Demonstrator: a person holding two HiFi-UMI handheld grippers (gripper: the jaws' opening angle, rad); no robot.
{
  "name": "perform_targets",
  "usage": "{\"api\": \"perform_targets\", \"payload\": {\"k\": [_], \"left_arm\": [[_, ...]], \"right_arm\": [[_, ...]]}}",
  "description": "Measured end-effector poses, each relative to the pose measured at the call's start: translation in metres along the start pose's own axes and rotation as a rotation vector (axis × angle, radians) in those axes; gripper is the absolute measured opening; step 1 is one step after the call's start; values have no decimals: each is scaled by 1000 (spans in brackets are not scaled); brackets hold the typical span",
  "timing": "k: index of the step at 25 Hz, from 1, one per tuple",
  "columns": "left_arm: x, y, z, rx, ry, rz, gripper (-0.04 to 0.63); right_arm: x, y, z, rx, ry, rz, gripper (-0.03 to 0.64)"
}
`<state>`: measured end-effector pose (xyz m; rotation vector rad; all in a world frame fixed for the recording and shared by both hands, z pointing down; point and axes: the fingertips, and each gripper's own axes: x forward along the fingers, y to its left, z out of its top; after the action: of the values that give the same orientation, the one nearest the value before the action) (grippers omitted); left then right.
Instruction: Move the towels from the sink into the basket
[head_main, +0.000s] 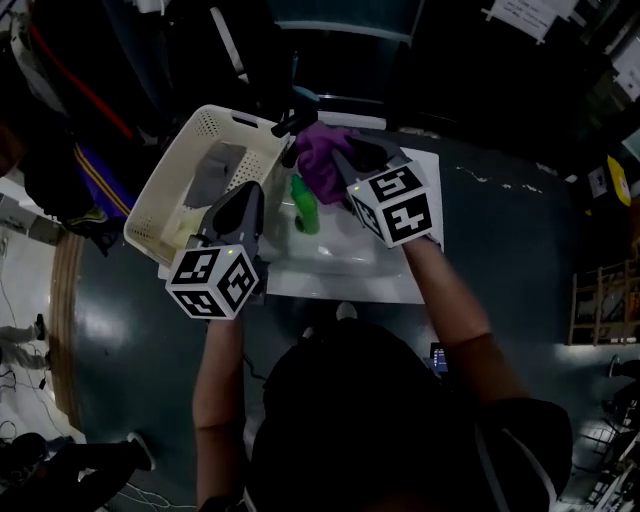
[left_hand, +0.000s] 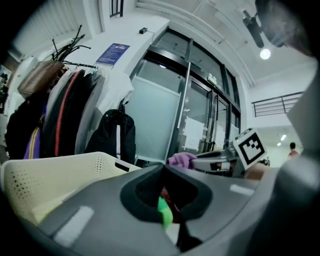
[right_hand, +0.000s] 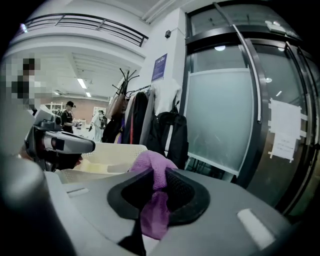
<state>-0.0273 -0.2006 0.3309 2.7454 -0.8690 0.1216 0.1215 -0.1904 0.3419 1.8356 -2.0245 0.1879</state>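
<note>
Purple towel (right_hand: 154, 215) clamped in right jaws, green towel (left_hand: 165, 212) pinched in left jaws

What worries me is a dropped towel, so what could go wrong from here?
1. The right gripper pinches only a fold of the purple towel, with the rest bunched past the jaws; it might slip out short of the basket.
2. The green towel hangs from the left gripper over the sink and could snag on the basket's rim or fall back.
</note>
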Motion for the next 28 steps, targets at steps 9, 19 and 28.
{"api": "perform_targets", "payload": {"k": [9,19,28], "left_arm": [[-49,45,14,-28,-49,159,8],[-101,82,15,-52,-74,305,8],[-144,106,6,-78,-90,413,8]], "right_arm": [[24,57,64,-80,-84,145,72],[47,117,104,-129,-150,272,72],[63,172,129,-158,-209,368,72]]}}
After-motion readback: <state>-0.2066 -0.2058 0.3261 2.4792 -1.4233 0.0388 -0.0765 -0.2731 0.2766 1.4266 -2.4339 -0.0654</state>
